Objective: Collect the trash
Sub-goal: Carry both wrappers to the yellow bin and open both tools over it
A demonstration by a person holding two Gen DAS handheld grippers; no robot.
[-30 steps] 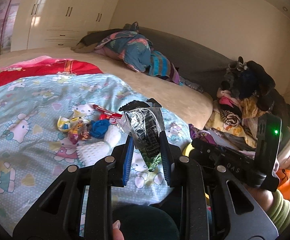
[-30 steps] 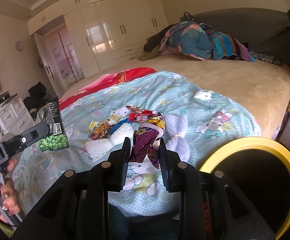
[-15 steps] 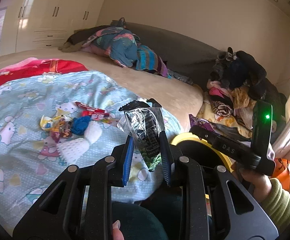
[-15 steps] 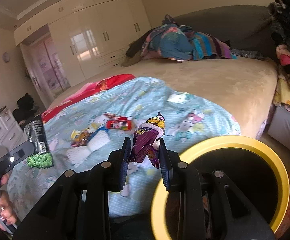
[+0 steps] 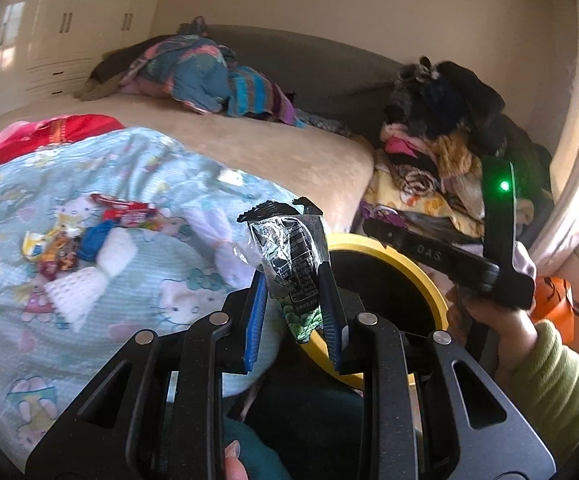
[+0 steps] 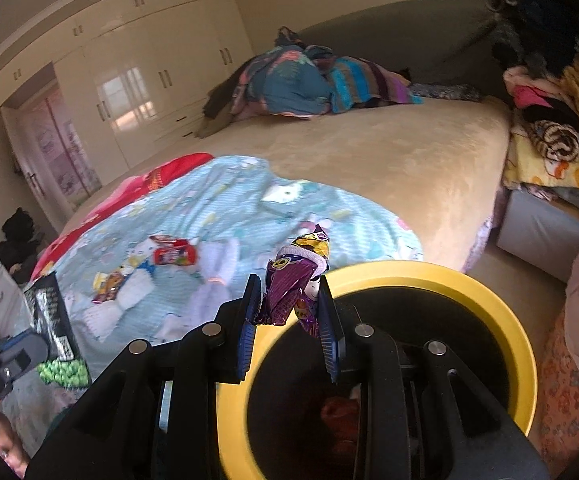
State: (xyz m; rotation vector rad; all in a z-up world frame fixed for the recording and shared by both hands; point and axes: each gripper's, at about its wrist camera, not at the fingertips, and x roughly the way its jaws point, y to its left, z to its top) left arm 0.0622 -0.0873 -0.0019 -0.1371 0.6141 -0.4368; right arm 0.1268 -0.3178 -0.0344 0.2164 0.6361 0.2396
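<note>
My left gripper [image 5: 292, 280] is shut on a black and silver snack packet [image 5: 289, 256] with green peas printed at its bottom, held upright near the rim of a yellow-rimmed black bin [image 5: 429, 276]. My right gripper [image 6: 287, 292] is shut on a crumpled purple wrapper [image 6: 293, 284], right over the near rim of the same bin [image 6: 501, 320]. More wrappers [image 5: 61, 246] and a red packet [image 5: 129, 212] lie on the light blue cartoon-print blanket [image 5: 21, 320]. The left gripper with its packet [image 6: 55, 320] shows at the lower left of the right wrist view.
The bin stands on the floor by the bed's corner, with something red [image 6: 337, 412] inside. A pile of clothes [image 5: 437, 140] sits to the right of the bed. Bundled bedding [image 5: 197, 76] lies at the far end, and white wardrobes [image 6: 137, 80] line the wall.
Both grippers have swung right, away from the blanket towards the bin, each keeping its wrapper. The bin's yellow rim now fills the lower right wrist view.
</note>
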